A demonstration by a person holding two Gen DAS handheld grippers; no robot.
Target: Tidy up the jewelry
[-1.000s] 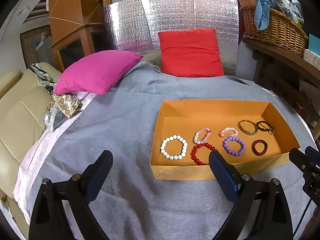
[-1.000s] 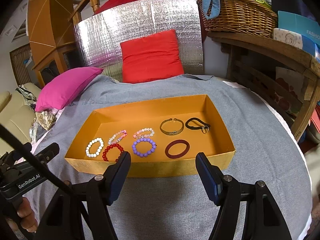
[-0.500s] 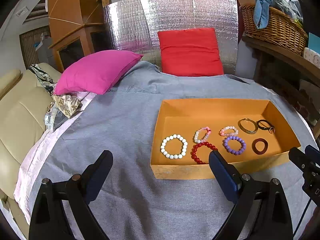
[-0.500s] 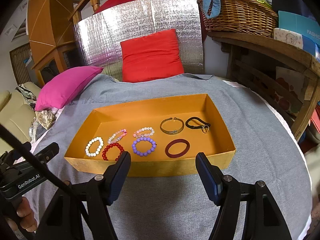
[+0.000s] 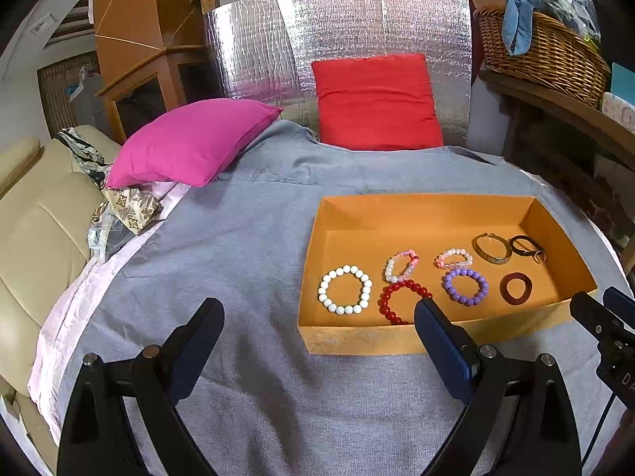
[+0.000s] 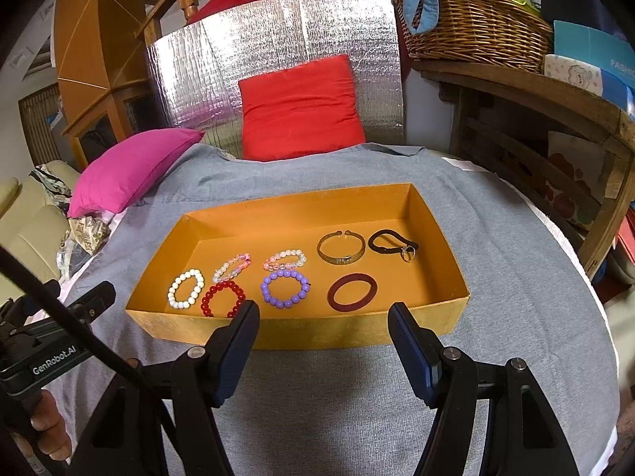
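An orange box sits on a grey cloth. It holds several bracelets: a white bead one, a red bead one, a purple bead one, two pink-clear ones, a gold bangle, a black band and a dark red ring. My left gripper is open and empty, before the box's left front corner. My right gripper is open and empty, before the box's front wall.
A pink pillow and a red pillow lie at the back of the cloth. A wicker basket stands on a wooden shelf at the right. A cream sofa is at the left.
Almost nothing: both views have shifted very slightly. Both grippers stay open and the jewelry has not moved.
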